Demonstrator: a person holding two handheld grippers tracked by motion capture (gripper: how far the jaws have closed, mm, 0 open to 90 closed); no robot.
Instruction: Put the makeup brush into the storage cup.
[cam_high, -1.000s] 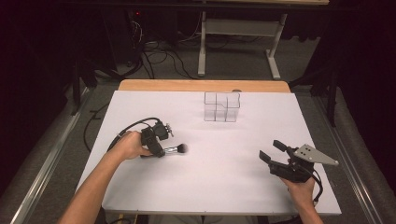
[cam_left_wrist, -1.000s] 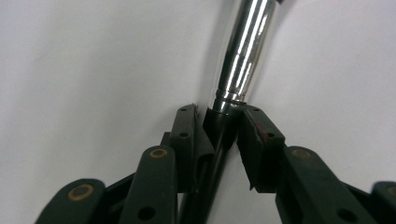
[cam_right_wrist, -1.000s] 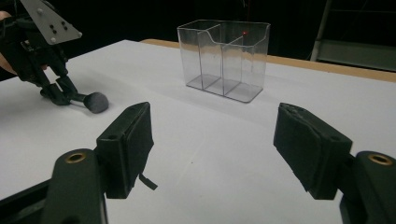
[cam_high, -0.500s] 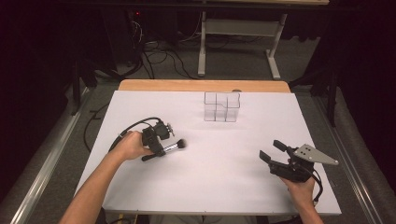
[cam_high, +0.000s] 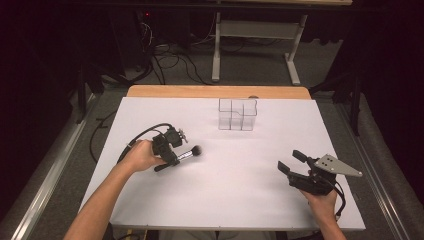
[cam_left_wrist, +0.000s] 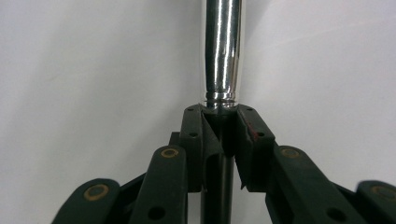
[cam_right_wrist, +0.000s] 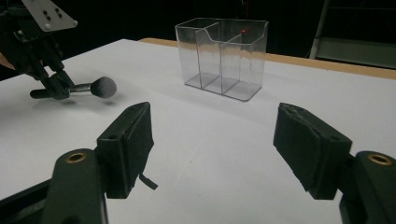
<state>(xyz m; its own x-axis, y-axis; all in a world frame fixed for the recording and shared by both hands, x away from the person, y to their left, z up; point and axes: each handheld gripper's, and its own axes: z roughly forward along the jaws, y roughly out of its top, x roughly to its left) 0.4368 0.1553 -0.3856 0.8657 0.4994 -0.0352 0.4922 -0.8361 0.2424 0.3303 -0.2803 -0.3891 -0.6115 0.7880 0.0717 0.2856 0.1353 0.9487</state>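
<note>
The left tongs (cam_high: 176, 156) are closed tight on a makeup brush with a black handle, a shiny silver metal collar and a dark fluffy head (cam_high: 186, 154). In the left gripper view the two pads pinch the black handle just below the silver collar (cam_left_wrist: 221, 51), with no gap on either side. The brush lies roughly level over the left part of the white worktop (cam_high: 235, 190), its head pointing right, toward the middle; whether it rests on the surface or hangs just above it cannot be told.

The right tongs (cam_high: 294, 163) sit near the right front of the worktop, spread wide with nothing between them. In the right gripper view both pads (cam_right_wrist: 132, 140) stand well apart over bare white surface.

A clear plastic organiser box with several upright compartments (cam_high: 238, 114) stands at the far centre of the worktop, well apart from both tongs and apparently empty.

The step in hand looks like the grasp of the brush, now secure. The likely next move is to lift it, carry it to the far right toward the box, tip it upright and lower it into one compartment. That calls for clearing the thin walls and keeping the handle from slipping.
</note>
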